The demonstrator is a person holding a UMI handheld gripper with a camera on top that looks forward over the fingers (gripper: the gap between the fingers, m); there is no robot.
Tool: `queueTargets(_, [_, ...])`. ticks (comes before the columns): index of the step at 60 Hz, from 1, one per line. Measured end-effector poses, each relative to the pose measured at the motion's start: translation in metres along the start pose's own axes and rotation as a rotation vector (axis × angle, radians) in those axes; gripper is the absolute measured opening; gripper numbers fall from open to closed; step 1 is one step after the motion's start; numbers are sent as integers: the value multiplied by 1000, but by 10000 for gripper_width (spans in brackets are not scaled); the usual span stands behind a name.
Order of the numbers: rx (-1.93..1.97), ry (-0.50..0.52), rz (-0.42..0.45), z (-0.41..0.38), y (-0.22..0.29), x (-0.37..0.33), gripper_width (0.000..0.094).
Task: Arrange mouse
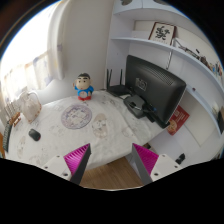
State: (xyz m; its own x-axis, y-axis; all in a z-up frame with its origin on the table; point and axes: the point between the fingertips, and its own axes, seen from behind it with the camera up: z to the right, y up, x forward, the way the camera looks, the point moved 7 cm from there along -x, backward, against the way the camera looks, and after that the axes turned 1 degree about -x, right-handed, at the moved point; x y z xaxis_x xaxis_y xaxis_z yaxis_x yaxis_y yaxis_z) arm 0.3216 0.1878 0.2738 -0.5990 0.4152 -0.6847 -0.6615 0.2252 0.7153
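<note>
One small dark mouse (34, 134) is lying at the table's (110, 140) left end, beyond the fingers, while a round mat (76, 117), a figurine (85, 87) and a monitor (152, 88) are sitting further right, and the gripper (111, 160) is hovering open, holding nothing.

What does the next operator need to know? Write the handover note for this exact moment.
Claw: open, holding nothing, hovering short of the white table's near edge.
Mouse: small dark shape on the table, well off to the left of the claw and beyond it, near the table's left side. Untouched.
Other things on the table: a round grey disc, a toy figure behind it, and a black monitor to the right.
Done: nothing yet.
Left: approach the mouse, grasp it, arrange it.
</note>
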Motion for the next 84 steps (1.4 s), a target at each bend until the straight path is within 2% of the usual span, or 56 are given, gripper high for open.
queueTargets(18, [-62,80,-1,-78,-3,14,859])
queueTargets(43, [-265,358,-29,-282,-41,13,860])
queueTargets(54, [-304,426,14,-348,-57,20,854])
queueTargets(67, [-285,484,133,-410,-74,75,855])
queueTargets(84, [-282,469,174,-464,-71,166,856])
